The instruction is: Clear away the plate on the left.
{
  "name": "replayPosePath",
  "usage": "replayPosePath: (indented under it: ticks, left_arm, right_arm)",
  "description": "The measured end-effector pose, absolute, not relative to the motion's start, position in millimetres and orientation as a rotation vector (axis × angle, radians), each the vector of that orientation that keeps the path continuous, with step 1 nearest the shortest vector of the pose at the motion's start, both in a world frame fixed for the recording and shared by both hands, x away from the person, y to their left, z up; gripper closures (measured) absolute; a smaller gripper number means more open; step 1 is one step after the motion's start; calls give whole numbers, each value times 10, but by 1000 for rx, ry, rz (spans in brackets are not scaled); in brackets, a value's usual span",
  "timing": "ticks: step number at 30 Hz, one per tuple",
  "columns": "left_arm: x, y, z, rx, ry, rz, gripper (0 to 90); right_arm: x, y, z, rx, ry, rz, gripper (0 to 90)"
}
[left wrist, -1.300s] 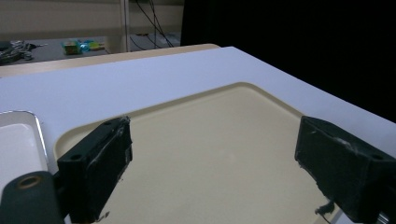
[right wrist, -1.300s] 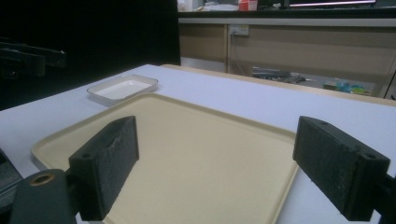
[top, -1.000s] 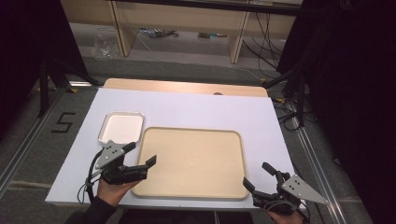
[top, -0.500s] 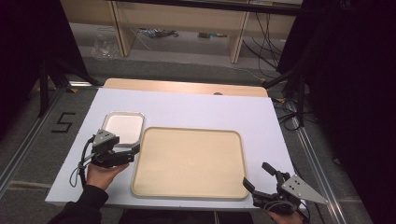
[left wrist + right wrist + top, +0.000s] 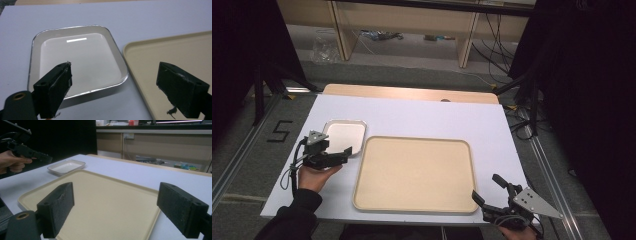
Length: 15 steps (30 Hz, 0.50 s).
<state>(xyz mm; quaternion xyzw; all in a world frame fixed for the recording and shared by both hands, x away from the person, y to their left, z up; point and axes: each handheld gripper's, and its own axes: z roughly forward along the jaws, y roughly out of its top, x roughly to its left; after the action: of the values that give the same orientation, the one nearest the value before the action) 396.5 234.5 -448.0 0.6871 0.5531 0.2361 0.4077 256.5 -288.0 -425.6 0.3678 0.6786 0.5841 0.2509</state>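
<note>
The white dish (image 5: 77,62) sits empty just beyond your left gripper (image 5: 332,156), whose jaws gape wide with nothing between them. Likely you're lining up on its near rim; your right gripper (image 5: 492,192) waits open beside the beige tray (image 5: 414,172).

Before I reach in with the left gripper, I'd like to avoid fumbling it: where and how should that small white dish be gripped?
Probably by the near rim of the small white dish, coming from the person's side. The dish is shallow and lies flat, with a raised lip. The left gripper is open and already faces that edge. The beige tray sits close beside the dish, crowding that side.
</note>
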Motion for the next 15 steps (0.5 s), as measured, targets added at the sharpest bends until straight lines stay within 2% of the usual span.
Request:
replayPosePath:
  ticks: [15]
  left_arm:
    - [4315,2712,-4600,1730,1529,605,149]
  right_arm:
    - [2561,-2907,-4244,997,1861,1544,152]
